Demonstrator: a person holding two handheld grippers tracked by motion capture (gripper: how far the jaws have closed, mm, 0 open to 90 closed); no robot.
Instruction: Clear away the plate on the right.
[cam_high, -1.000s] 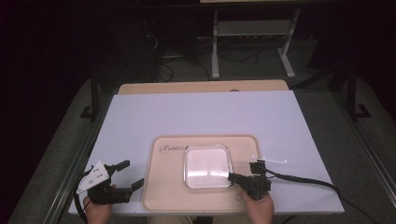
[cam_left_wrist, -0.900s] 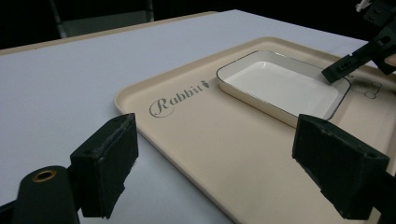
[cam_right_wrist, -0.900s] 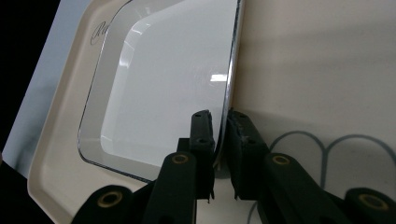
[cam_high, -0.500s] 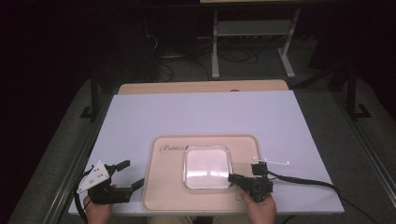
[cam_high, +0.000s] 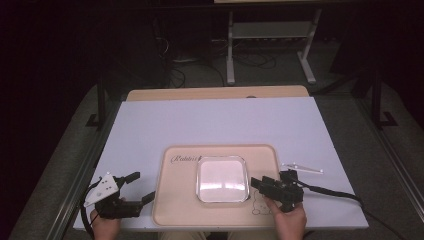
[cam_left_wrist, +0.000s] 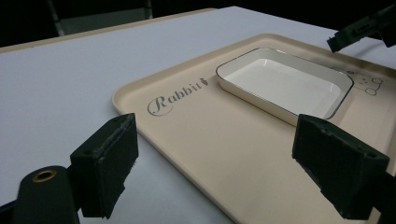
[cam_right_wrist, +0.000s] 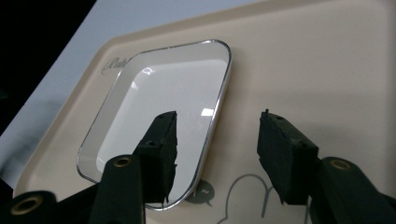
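Straddling the white dish's (cam_right_wrist: 159, 116) near-right rim, your right hand-held gripper (cam_right_wrist: 217, 154) is spread open, nearer than the left.

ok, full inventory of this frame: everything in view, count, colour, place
table: 1, white top with a tan far edge, centre of the high view
tray: 1, beige, printed "Rabbit" and a bear outline, near middle of the table
dish: 1, white, square with rounded corners, empty, on the tray
thin stick-like item: 1, white, on the table right of the tray; too small to identify
metal rack: 1, pale grey, on the floor beyond the table
left gripper: 1, black, open, left of the tray
right gripper: 1, black, open, at the dish's right rim
hands: 2, at the near edge
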